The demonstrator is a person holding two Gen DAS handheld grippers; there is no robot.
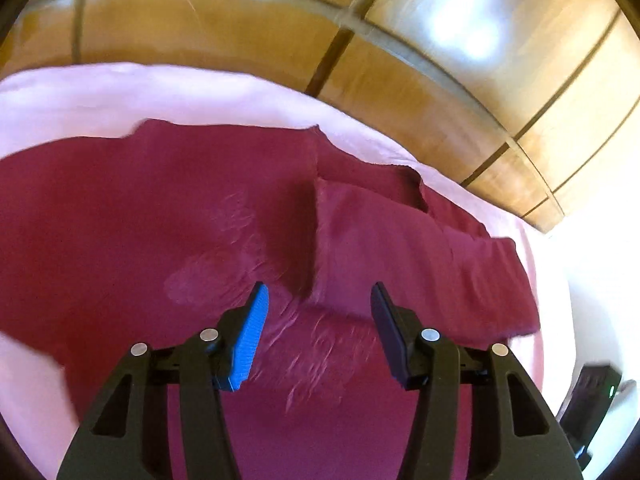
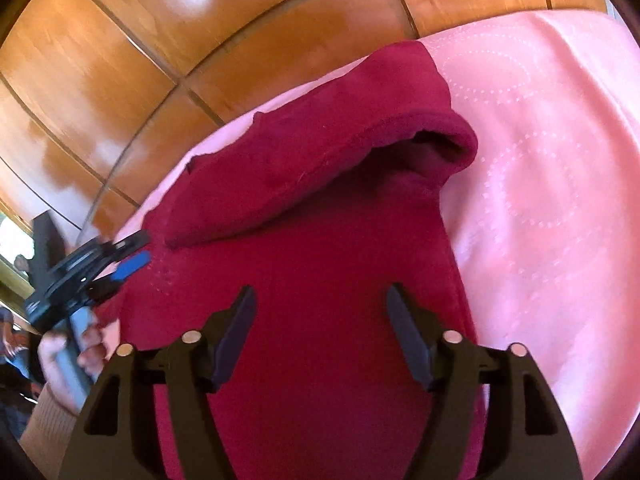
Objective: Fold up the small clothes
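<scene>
We have the dark red garment (image 1: 200, 208) spread on the pink sheet (image 1: 120, 92), with wooden panelling (image 1: 200, 28) behind it. Both pairs of jaws stand open and hold nothing; the cloth lies under them, not between the pads.

Ahead of the left gripper (image 1: 318, 300) a sleeve or side flap is already turned in over the body of the garment, its folded edge running away from the jaws, just right of their centre line. Left of the jaws the body lies flat and broad, and a faint print shows just ahead of the blue pad (image 1: 250, 340).

From the right gripper (image 2: 322, 304) we see the garment (image 2: 320, 240) running away from the jaws, with a rolled cuff or hem (image 2: 440, 136) lying beyond them, its mouth gaping rather than pressed flat. The left gripper (image 2: 124, 256) shows far to the left of these jaws, at the garment's edge, in a person's hand (image 2: 64, 360).

We judge the fold as begun but far from finished: one part is laid in, the piece is still wide and loose, and the remaining side, the smoothing and the final halving are all left.
</scene>
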